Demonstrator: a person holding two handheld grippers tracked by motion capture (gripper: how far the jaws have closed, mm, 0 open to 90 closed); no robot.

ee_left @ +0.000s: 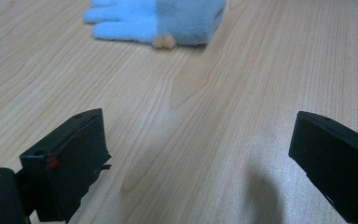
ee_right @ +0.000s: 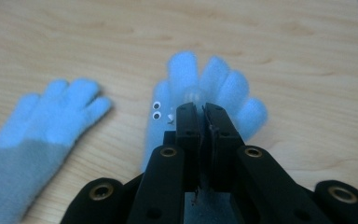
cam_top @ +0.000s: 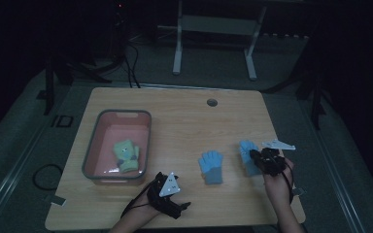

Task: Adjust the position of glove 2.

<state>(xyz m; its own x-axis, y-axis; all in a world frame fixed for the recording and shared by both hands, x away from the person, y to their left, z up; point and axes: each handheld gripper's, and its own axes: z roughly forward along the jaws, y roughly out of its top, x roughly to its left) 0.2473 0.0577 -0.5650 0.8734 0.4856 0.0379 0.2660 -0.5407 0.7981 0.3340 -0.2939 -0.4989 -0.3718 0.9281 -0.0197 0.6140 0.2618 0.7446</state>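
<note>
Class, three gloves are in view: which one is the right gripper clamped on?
The right-hand blue glove, pinched by the right gripper; the other blue glove lies free, the green glove sits in the tub.

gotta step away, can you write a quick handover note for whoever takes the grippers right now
Right gripper: shut on the right blue glove, pinching it near the palm at the table's right side.
Left gripper: open, nothing between the jaws, low over the wooden table near the front edge.
Other blue glove: flat on the table, mid-front.
Green glove: already in the pink bin at left.
Left to do, probably: carry the held glove to the bin, then the other blue one.
</note>
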